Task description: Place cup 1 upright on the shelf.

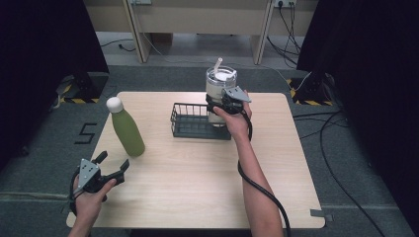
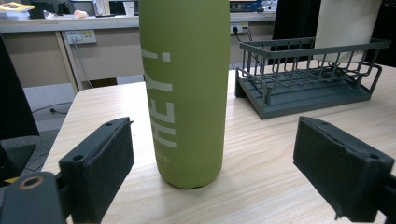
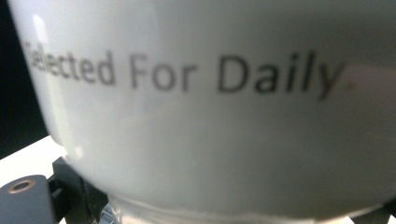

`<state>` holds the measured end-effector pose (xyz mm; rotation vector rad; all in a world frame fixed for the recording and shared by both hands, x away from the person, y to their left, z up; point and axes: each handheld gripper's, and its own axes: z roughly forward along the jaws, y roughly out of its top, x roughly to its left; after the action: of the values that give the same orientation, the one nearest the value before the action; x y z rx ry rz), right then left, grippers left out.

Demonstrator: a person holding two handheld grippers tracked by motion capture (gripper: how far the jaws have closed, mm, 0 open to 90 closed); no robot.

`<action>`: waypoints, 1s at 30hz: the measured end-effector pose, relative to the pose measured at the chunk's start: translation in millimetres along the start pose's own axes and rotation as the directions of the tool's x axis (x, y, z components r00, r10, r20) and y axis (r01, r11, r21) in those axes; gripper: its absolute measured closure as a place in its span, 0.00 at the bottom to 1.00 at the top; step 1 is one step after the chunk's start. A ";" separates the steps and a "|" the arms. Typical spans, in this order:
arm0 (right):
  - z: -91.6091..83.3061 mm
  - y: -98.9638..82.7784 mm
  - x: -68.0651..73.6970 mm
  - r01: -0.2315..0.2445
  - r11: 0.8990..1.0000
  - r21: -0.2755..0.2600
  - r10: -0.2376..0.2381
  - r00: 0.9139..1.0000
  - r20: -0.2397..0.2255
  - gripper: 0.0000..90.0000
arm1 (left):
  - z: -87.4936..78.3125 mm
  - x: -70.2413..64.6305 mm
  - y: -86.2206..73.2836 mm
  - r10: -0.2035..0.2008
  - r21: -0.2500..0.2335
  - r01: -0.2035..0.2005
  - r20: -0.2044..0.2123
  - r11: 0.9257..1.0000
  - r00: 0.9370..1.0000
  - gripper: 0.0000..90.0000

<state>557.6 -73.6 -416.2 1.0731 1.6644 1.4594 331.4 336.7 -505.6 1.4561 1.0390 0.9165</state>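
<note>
Between the right tool's [image 1: 220,104] jaws: cup [image 1: 220,84] being gripped over basket [image 1: 190,129] for placing | left tool [image 1: 112,165] gaping, lining up on bottle [image 1: 126,129]

We're in a lab-style recording room: black curtains [image 1: 44,64] on both sides, grey carpet [image 1: 346,163] with hazard-taped stand feet [image 1: 304,94], loose cables [image 1: 341,148], wall sockets [image 2: 80,36], one bare wooden table [image 1: 197,182].

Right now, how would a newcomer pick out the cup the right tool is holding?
Find the dark wire basket at the table's far middle. The cup is over its right end: tall, white, clear lid with a straw, unlike the green bottle at the left.
</note>
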 end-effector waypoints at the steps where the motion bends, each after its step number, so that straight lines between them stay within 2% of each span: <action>1: 0.5 -1.3 0.5 -0.006 1.000 0.004 0.006 1.000 0.001 0.10 | -0.1 0.0 0.1 0.000 0.000 0.000 0.000 1.000 1.000 0.13; 12: 5.3 -13.2 0.7 -0.003 0.999 0.033 0.003 1.000 0.003 0.10 | -0.1 0.0 0.1 0.000 0.000 0.000 0.000 1.000 1.000 0.13; 30: 2.3 -16.5 2.8 -0.003 1.000 0.016 0.003 1.000 0.012 0.10 | 0.0 -0.7 -0.1 0.004 0.003 -0.004 0.005 1.000 1.000 0.13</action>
<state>555.9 -70.7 -432.8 1.0914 1.6700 1.4410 331.1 336.0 -505.7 1.4628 1.0338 0.9143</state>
